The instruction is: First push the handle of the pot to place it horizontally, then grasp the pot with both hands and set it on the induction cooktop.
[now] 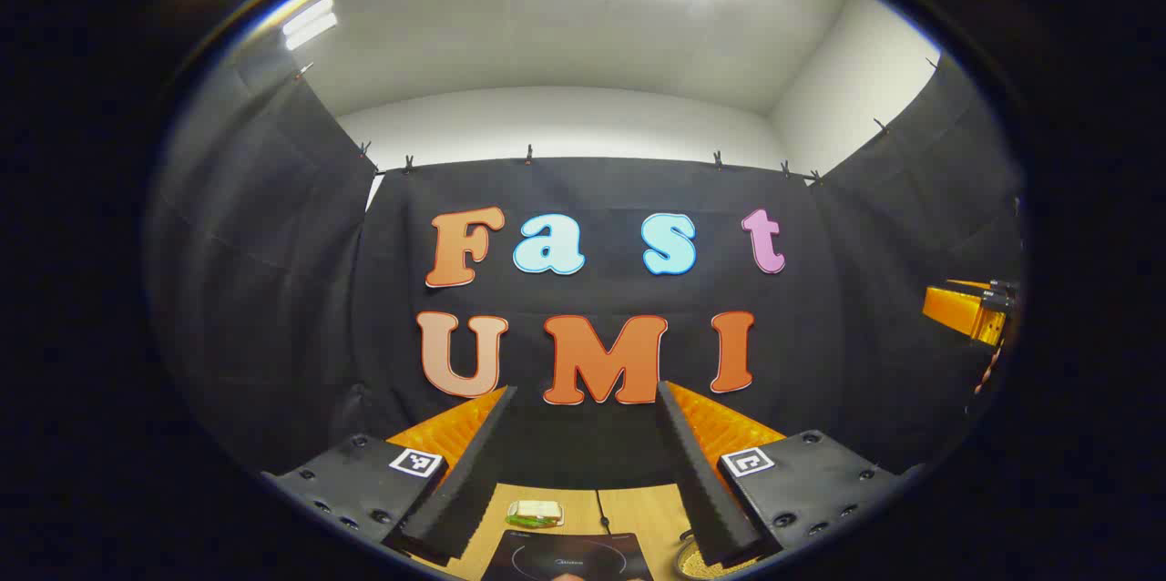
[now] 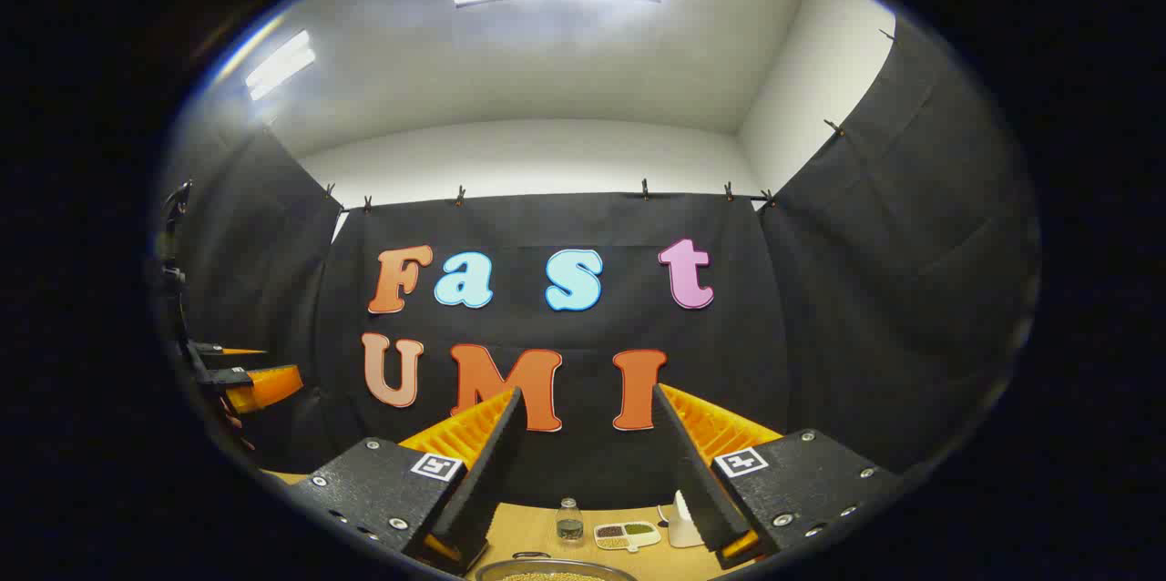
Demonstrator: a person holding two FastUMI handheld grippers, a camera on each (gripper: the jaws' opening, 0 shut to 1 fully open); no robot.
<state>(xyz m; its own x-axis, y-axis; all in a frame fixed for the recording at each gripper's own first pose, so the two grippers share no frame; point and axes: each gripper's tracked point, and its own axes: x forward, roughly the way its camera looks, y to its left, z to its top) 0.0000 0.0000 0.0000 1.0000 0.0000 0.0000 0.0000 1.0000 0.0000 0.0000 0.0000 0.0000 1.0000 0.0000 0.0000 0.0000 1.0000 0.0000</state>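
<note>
Left gripper view: the left gripper is held high and level, its fingers spread apart with nothing between them. Below it, on the wooden table, lies the induction cooktop, with a small green-and-white object behind it and the edge of a woven mat to its right. The right gripper shows far off at the right edge.

Right gripper view: the right gripper is likewise spread and empty. The pot shows its rim at the bottom edge; its handle is out of sight. Behind it stand a small bottle, a divided dish and a white container.

The handle push appears not yet begun; the next move calls for lowering a gripper to the pot.
</note>
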